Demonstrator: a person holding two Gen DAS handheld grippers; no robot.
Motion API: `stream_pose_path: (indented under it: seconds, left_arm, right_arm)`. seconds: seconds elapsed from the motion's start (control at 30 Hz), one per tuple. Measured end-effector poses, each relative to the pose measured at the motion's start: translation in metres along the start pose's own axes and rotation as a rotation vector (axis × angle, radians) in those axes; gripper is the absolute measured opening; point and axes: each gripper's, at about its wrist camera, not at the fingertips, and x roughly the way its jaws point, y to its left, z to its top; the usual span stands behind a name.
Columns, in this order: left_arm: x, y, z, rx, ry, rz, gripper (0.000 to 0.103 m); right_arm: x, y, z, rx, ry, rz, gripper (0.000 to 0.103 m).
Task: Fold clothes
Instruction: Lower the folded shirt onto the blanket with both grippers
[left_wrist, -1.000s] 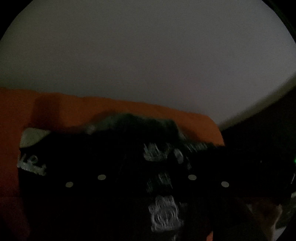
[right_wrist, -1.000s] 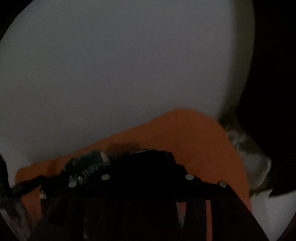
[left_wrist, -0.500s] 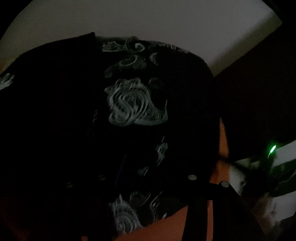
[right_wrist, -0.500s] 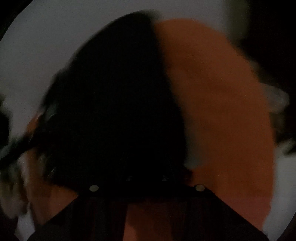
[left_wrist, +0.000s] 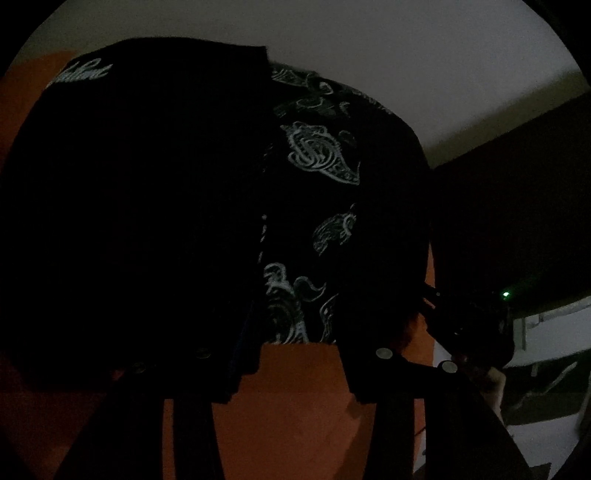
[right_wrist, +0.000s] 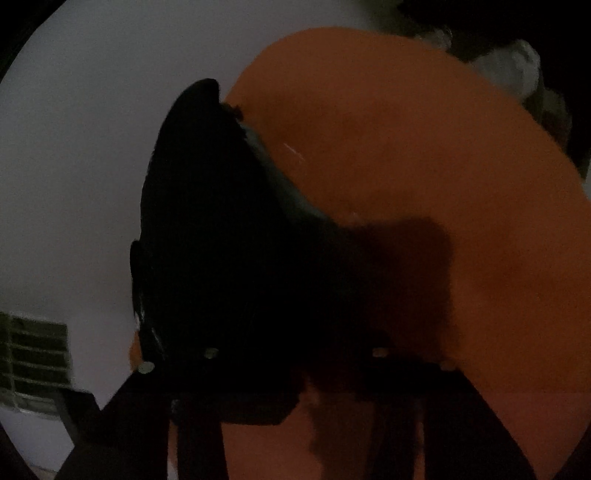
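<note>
Nearest to you, your left hand-held gripper (left_wrist: 291, 373) is hanging with its jaws apart over bare orange counter (left_wrist: 303, 413); its left finger is sitting against the near hem of the black garment (left_wrist: 147, 206), but it is too dark to tell whether cloth is being pinched there. Your right hand-held gripper (right_wrist: 295, 373) is opening its jaws; the garment's (right_wrist: 221, 258) near end is lying at its left finger (right_wrist: 192, 435), and you cannot tell from this view whether the pads are pressing on the cloth.

Beyond the fingers, the garment is lying on the counter, a plain black panel folded over a panel printed with pale paisley swirls (left_wrist: 321, 155). Pale script lettering (left_wrist: 83, 74) is showing at the plain panel's far left corner. In the right wrist view the cloth is running along the counter's left edge (right_wrist: 240, 88).

Off the counter's right edge, in the left wrist view, your right hand-held gripper (left_wrist: 469, 325) is showing a small green light (left_wrist: 505, 294). Farthest back, a pale wall (left_wrist: 369, 48) is filling the background.
</note>
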Motion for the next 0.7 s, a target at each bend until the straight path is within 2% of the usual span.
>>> stream_pose_path:
  seconds: [0.07, 0.13, 0.2, 0.27, 0.3, 0.37, 0.4, 0.47, 0.5, 0.6, 0.63, 0.67, 0.7]
  left_arm:
    - [0.004, 0.001, -0.005, -0.007, 0.004, 0.004, 0.046]
    - [-0.001, -0.001, -0.009, -0.001, 0.004, 0.002, 0.046]
    - [-0.001, -0.003, -0.010, 0.022, 0.004, 0.014, 0.046]
    - [0.005, -0.006, -0.007, 0.047, 0.008, 0.046, 0.046]
    - [0.008, -0.007, -0.005, 0.054, 0.008, 0.052, 0.046]
    - [0.008, -0.014, -0.002, 0.071, 0.003, 0.057, 0.046]
    - [0.009, -0.020, 0.000, 0.085, -0.002, 0.059, 0.046]
    - [0.014, -0.032, 0.004, 0.119, -0.015, 0.066, 0.046]
    - [0.019, -0.038, 0.004, 0.141, -0.020, 0.081, 0.046]
    - [0.038, -0.048, -0.002, 0.206, -0.012, 0.169, 0.046]
    - [0.042, -0.050, -0.005, 0.227, -0.005, 0.199, 0.046]
    - [0.047, -0.052, -0.009, 0.247, 0.002, 0.229, 0.046]
    - [0.052, -0.054, -0.012, 0.267, 0.009, 0.259, 0.046]
  right_arm:
    - [0.001, 0.000, -0.001, 0.062, -0.041, 0.015, 0.007]
    - [-0.011, 0.005, -0.004, 0.091, -0.108, 0.012, 0.006]
    - [-0.019, 0.022, -0.005, 0.006, -0.140, -0.051, 0.006]
    - [-0.012, 0.035, -0.004, -0.069, -0.095, -0.129, 0.009]
    - [-0.016, 0.030, -0.006, -0.079, -0.068, -0.155, 0.013]
    - [-0.023, 0.030, -0.005, -0.101, -0.043, -0.187, 0.015]
    - [-0.029, 0.037, -0.005, -0.138, -0.063, -0.247, 0.018]
    - [-0.051, 0.068, -0.014, -0.269, -0.180, -0.442, 0.018]
    - [-0.056, 0.076, -0.018, -0.305, -0.210, -0.444, 0.018]
    - [-0.054, 0.088, -0.033, -0.318, -0.161, -0.220, 0.018]
    - [-0.042, 0.094, -0.037, -0.317, -0.122, -0.158, 0.018]
    - [-0.030, 0.100, -0.041, -0.325, -0.090, -0.113, 0.018]
    - [-0.019, 0.104, -0.046, -0.355, -0.077, -0.106, 0.018]
